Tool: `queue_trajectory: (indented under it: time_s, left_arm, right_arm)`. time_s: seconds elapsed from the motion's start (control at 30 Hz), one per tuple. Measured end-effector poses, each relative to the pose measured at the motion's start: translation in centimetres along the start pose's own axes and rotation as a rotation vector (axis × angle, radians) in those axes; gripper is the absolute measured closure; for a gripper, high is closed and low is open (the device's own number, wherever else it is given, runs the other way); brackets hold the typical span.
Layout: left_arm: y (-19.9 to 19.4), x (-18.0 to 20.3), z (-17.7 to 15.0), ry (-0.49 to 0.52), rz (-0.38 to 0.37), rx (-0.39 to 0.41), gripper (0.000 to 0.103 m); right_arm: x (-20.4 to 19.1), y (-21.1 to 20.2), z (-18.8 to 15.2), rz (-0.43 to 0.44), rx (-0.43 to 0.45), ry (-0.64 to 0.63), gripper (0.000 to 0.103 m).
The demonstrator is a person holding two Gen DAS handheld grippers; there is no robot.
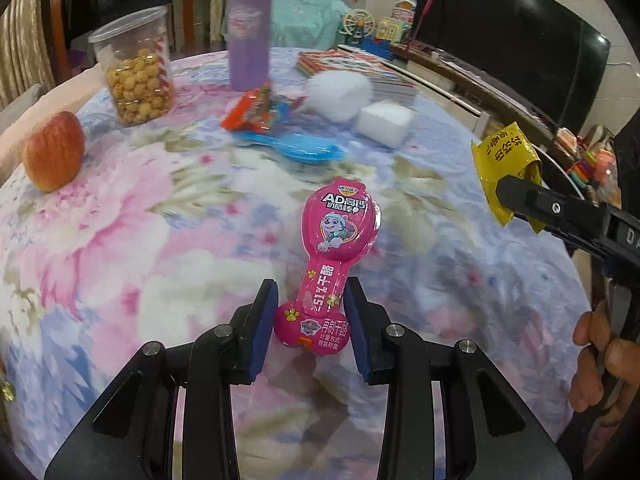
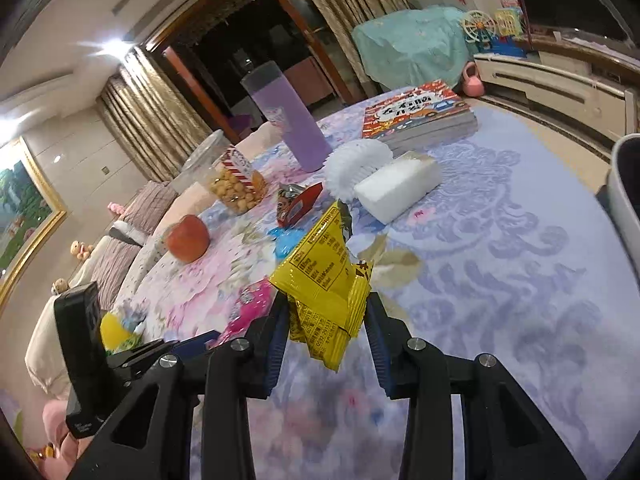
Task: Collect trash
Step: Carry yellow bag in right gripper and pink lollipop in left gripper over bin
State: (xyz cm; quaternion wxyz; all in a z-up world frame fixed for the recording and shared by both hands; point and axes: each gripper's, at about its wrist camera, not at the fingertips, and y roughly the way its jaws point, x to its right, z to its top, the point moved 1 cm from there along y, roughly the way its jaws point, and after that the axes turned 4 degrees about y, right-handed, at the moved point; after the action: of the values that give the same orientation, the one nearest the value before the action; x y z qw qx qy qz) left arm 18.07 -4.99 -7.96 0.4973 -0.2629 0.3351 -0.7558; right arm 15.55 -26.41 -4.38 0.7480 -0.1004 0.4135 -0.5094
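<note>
Left wrist view: the left tongs (image 1: 310, 300) are pinching the narrow handle of a pink cheese-stick wrapper (image 1: 340, 232), which is held up off the floral desk (image 1: 120, 220) with its broad end pointing away. At the right of that view the right tongs (image 1: 506, 194) come in from the side, clamped on a crumpled yellow packet (image 1: 500, 156), with a hand (image 1: 600, 364) on the grip below. The right wrist view confirms it: the right tongs (image 2: 328, 312) are pressed onto the yellow packet (image 2: 320, 272), which hangs clear of the cloth. So two bits of rubbish appear to be picked up, one per hand, and neither is binned yet; a grey curved rim (image 2: 628, 200) at the far right edge of the right wrist view may be the bin, though too little shows to be sure. Still lying in the middle of the desk are a red-orange snack wrapper (image 1: 252, 110) and something blue and plastic (image 1: 296, 146) beside it, which look like the next pickups. The apple (image 1: 54, 152), popcorn jar (image 1: 134, 68), purple flask (image 1: 248, 28), white brush (image 2: 356, 168), foam block (image 2: 396, 188) and books (image 2: 420, 114) seem like keepers, so my guess is the job is roughly half done.
</note>
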Motion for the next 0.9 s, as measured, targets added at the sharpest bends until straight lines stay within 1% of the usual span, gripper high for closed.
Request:
queue_trajectory:
  time_s: [0.1,0.33,0.6,0.73,0.9]
  left_arm:
    - [0.2,1.7,-0.2,0.014,-0.018,-0.006,0.070]
    - [0.2,5.2,-0.1,0.032,-0.075,-0.001,0.070]
    - [-0.1,9.7,0.6,0.093,-0.125,0.012,0.070]
    - [-0.3,11.1,1.2,0.113,-0.135,0.022,0.070]
    - [-0.5,12.4,1.8,0.140,-0.137,0.028,0.070]
  right_arm:
    - [0.3,-1.6,-0.7,-0.004,0.005,-0.014,0.065]
    - [2.3,-5.5,-1.3,-0.032,0.035,0.001,0.065]
    - [4.6,-8.9,-1.7,-0.071,0.079,0.030,0.065]
    - [5.9,-10.0,-1.6,-0.080,0.093,0.061,0.065]
    - [6.8,-11.1,-1.3,-0.086,0.114,0.070,0.065]
